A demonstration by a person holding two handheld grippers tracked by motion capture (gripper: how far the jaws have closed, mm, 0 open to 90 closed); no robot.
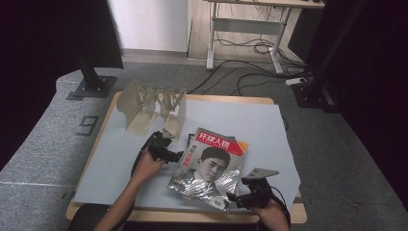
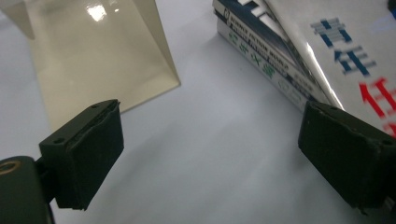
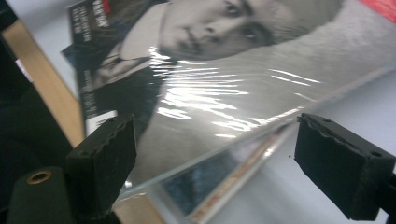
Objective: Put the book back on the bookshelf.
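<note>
Glossy plastic-wrapped magazine (image 1: pixel 211 166) (portrait cover, red title) lies near the table's (image 1: pixel 110 163) front edge; both grippers' jaws spread.

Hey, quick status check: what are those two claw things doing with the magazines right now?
Left gripper open beside the stack. Right gripper open at the near edge of the glossy portrait-cover magazine, not clamped. Beige plastic file rack stands behind.
</note>
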